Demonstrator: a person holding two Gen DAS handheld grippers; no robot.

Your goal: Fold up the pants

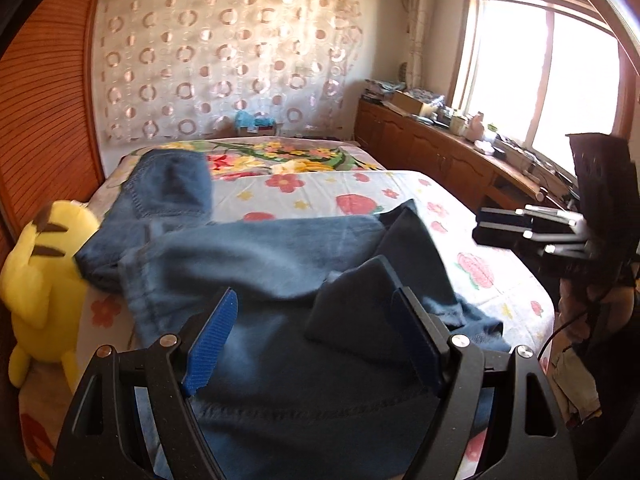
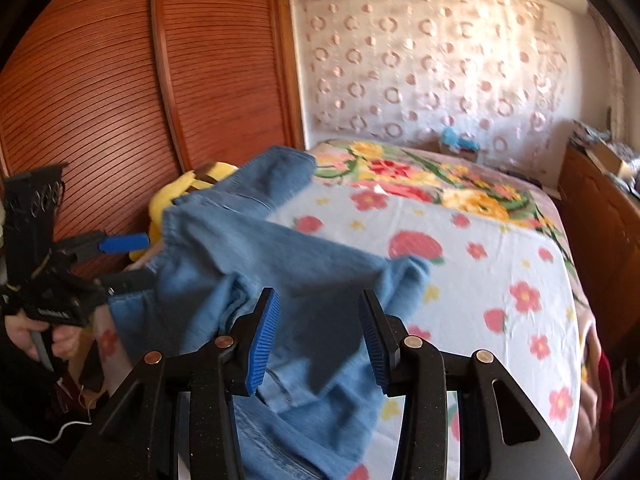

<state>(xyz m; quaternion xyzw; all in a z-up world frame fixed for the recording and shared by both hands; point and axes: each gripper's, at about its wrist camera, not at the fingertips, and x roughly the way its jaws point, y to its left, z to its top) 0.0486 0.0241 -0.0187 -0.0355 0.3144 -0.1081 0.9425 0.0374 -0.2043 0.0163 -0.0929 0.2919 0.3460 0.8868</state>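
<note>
On the bed, right gripper: the black two-finger right gripper with blue ribbed pads (image 2: 318, 334) stood partly open over the jeans, nothing pinched between its pads that the view showed; cloth lay below and between them.
Left gripper: the black two-finger left gripper with blue ribbed pads (image 1: 316, 340) stood wide open, a dark folded flap of denim rising between its fingers, no pad seen pressing on it.
Pants: the blue denim pants (image 1: 256, 256) lay rumpled across the near half of the bed, one leg running toward the far left corner, a folded part nearest both grippers.
Bed: the flower-and-strawberry printed bedsheet (image 2: 480, 280) was bare to the right of the pants.
Toy: the yellow plush toy with brown-tipped ears (image 1: 44, 272) sat at the left bed edge, touching the pants' far leg.
Risk, fold: with neither gripper holding, the raised flap would likely slump and undo the fold, since limp denim keeps no crease by itself.
Risk, grasp: a pinch from here might catch two layers at once, because the layers overlapped under the pads.
Risk, toy: dragging the far leg could pull the plush off the edge.
Risk, view: both views were motion-blurred, so the seam edges were hard to place.
Containers: a brown cardboard box (image 1: 412, 102) stood on the wooden cabinet top (image 1: 448, 136) under the window; its contents could not be told.
</note>
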